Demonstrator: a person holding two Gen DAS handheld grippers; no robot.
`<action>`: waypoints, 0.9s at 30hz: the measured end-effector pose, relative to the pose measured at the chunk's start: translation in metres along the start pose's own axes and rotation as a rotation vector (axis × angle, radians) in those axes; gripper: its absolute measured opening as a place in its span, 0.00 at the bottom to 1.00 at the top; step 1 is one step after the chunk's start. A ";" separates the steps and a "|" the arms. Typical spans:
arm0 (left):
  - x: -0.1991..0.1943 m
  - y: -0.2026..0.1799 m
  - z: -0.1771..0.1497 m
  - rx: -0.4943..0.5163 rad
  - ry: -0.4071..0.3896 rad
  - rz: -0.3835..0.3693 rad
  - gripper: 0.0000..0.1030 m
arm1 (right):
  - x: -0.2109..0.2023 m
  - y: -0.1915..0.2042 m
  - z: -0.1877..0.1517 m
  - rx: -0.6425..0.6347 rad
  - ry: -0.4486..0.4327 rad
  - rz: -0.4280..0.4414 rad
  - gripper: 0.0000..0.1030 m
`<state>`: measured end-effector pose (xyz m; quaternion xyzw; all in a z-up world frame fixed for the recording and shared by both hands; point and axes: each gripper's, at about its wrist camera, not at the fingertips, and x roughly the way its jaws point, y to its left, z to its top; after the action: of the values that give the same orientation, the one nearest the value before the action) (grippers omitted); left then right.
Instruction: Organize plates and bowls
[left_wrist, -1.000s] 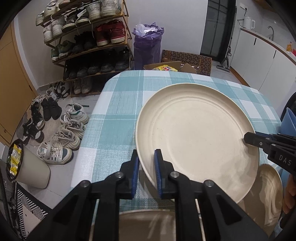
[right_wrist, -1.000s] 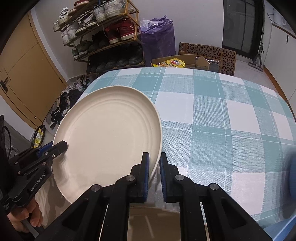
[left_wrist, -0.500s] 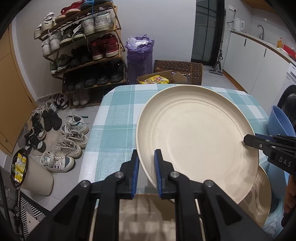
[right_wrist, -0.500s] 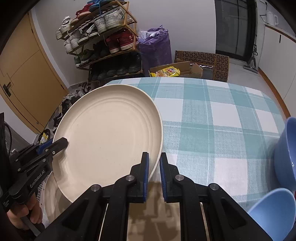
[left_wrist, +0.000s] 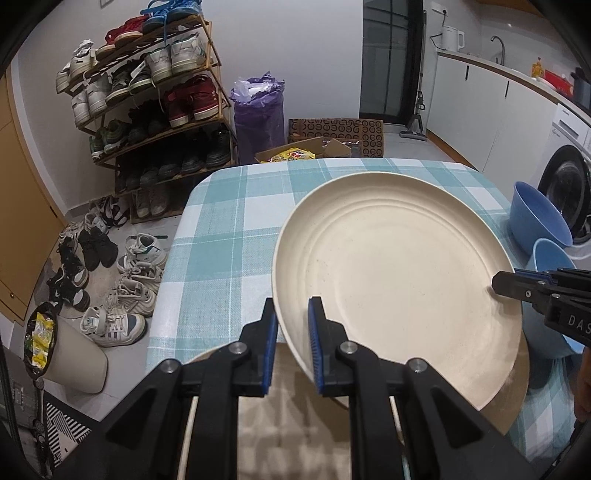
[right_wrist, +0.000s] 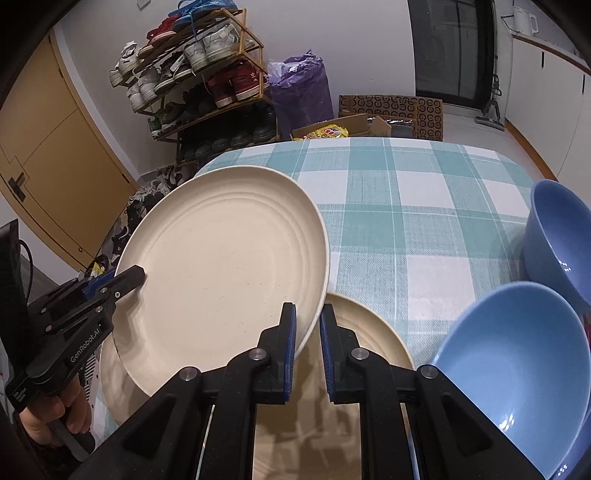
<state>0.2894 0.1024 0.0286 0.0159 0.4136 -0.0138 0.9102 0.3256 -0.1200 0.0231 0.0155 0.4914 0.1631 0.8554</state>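
Nearby, two blue bowls (right_wrist: 517, 369) beside held plate (right_wrist: 221, 258); second plate (right_wrist: 369, 332) beneath.

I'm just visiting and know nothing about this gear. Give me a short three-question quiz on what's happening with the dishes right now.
1. True or false: only one gripper holds the large cream plate.
2. How many blue bowls show in the right wrist view?
3. What lies directly under the held plate: (a) a second cream plate, (b) a blue bowl, (c) a shoe?

Key:
1. False. The left gripper and right gripper each clamp its rim on opposite sides.
2. Two: the near blue bowl and the far blue bowl.
3. (a) the second cream plate, on the checked tablecloth.
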 end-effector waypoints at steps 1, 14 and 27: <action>-0.002 -0.002 -0.001 0.004 0.000 -0.003 0.14 | -0.002 0.000 -0.003 -0.002 0.000 -0.007 0.13; -0.020 -0.028 -0.031 0.087 0.002 -0.013 0.14 | -0.027 -0.012 -0.054 0.064 0.017 -0.014 0.13; -0.011 -0.044 -0.051 0.120 0.041 -0.028 0.14 | -0.027 -0.021 -0.090 0.107 0.039 -0.038 0.14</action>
<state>0.2420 0.0603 0.0029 0.0648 0.4307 -0.0511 0.8987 0.2420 -0.1596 -0.0047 0.0485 0.5161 0.1204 0.8466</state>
